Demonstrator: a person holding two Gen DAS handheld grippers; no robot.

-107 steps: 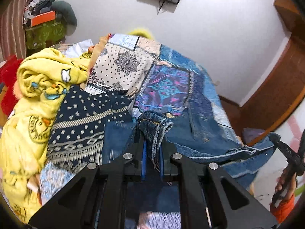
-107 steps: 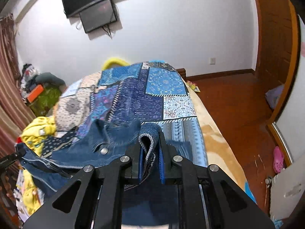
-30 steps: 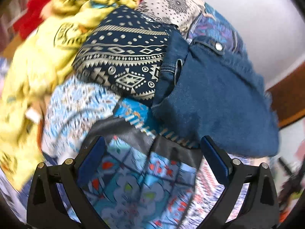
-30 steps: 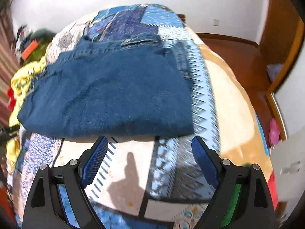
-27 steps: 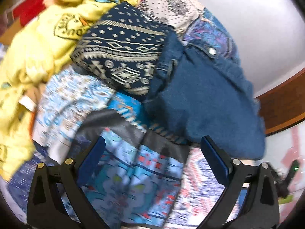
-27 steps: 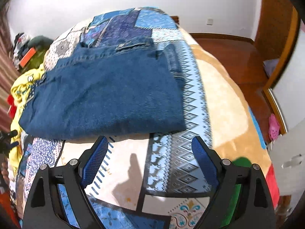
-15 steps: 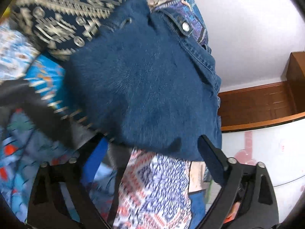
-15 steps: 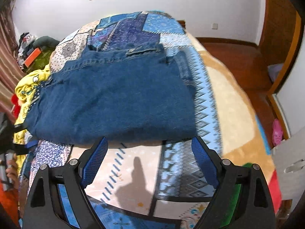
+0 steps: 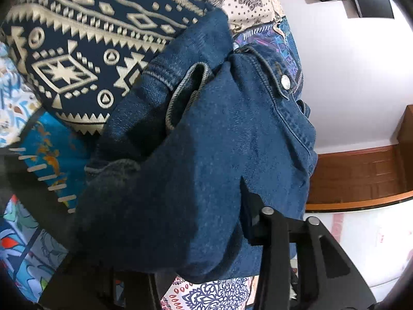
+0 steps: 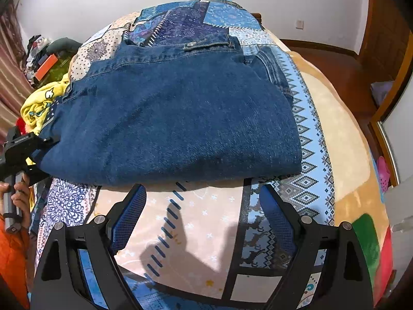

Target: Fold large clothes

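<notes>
Nearest the right gripper (image 10: 202, 204), a bare stretch of patchwork bedspread (image 10: 206, 222) is lying open, and its jaws are standing wide apart, holding nothing, with their tips just short of the near fold of the denim jacket (image 10: 175, 118). Beyond them the jacket is lying folded flat across the middle of the bed, its waistband and button toward the far side (bedspread is showing free on its right edge and beyond it). At the jacket's left edge, the left gripper (image 10: 38, 149) is pressing against the denim, seemingly about that corner. From its own camera the left gripper (image 9: 180, 245) is reaching over and under that corner, the jacket (image 9: 219, 155) filling the gap; whether the jaws are actually clenching cannot be told. Farther left, a navy patterned cloth (image 9: 85, 41) is touching the jacket, and a yellow blanket (image 10: 41, 103) is lying beside it.
</notes>
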